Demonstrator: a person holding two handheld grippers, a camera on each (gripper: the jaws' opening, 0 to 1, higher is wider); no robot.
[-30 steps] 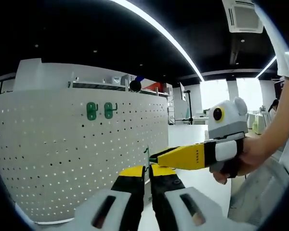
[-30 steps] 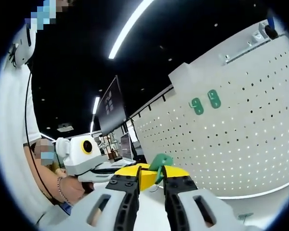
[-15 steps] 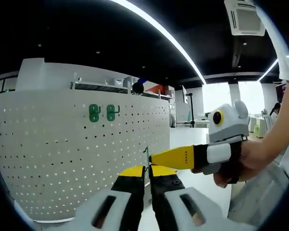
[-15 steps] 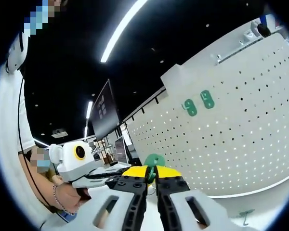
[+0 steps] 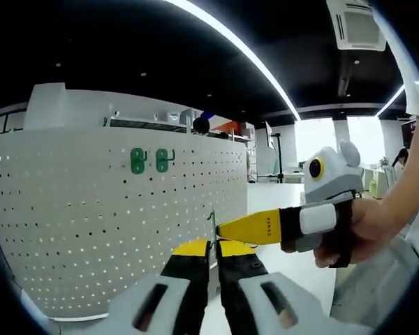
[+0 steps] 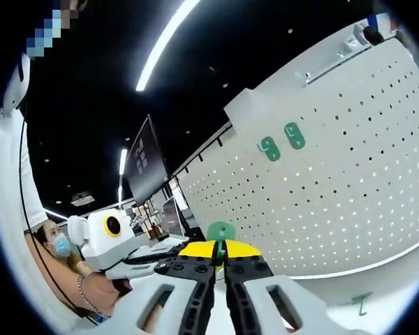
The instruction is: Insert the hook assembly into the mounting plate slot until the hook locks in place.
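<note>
A white pegboard [image 5: 91, 230] stands upright, with two green hooks [image 5: 149, 160] hanging side by side near its top. The same pegboard [image 6: 349, 188] and hooks [image 6: 280, 142] lie to the right in the right gripper view. A loose green hook [image 6: 221, 230] is held in the air in front of the board. My right gripper [image 6: 221, 251] is shut on it. My left gripper [image 5: 213, 246] holds the same hook [image 5: 211, 222], seen edge-on as a thin strip. The right gripper [image 5: 227, 229] reaches in from the right, its yellow tips at that strip.
A hand [image 5: 359, 230] holds the right gripper, and an arm [image 6: 84, 279] holds the left gripper [image 6: 112, 237]. A small green piece [image 6: 361, 301] lies on the white surface below the board. Monitors [image 6: 150, 167] and desks stand behind.
My right gripper's jaws, open around the green hook a second ago, have shut on it. The right view has rolled and the board sits slightly farther away. The left gripper has barely moved.
</note>
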